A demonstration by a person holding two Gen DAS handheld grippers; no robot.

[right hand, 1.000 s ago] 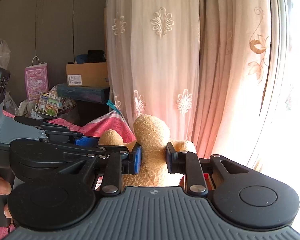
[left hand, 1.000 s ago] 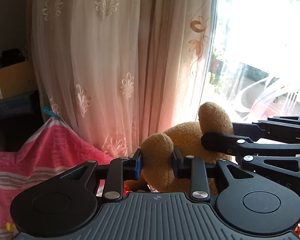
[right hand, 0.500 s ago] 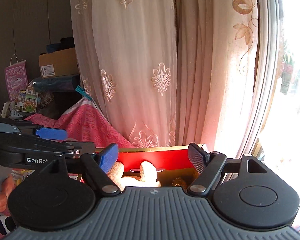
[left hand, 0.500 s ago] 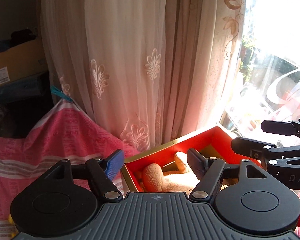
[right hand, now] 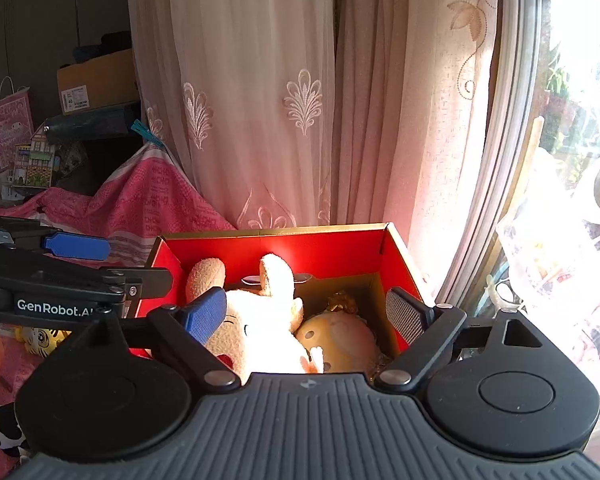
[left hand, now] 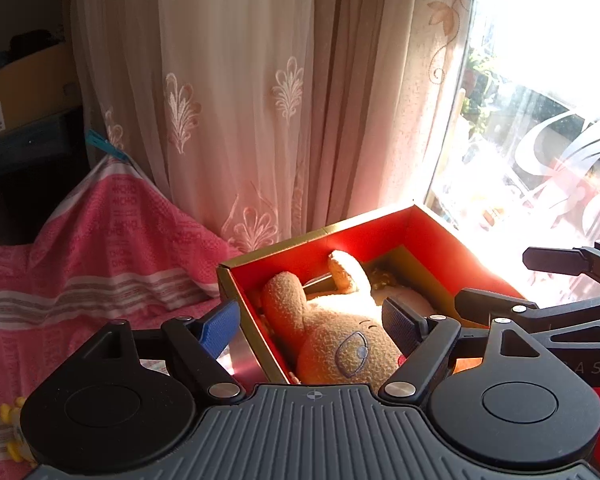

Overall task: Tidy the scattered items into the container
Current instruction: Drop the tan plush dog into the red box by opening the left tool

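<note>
A pale embroidered curtain (right hand: 268, 100) fills the upper middle of both views, with a bright window (left hand: 548, 100) at the right edge. A pink striped cloth (left hand: 100, 248) covers the left of the frame. Low in the centre sits an open red box (right hand: 324, 248), its near part hidden by the grippers. Inside it lies a tan plush rabbit (left hand: 340, 344), ears toward the far wall, beside a round yellow toy (right hand: 340, 336) at lower right of the box. The left gripper (left hand: 312, 324) hangs above the rabbit with jaws spread wide, gripping nothing. The right gripper (right hand: 306, 314) likewise stands wide apart and empty over the box.
</note>
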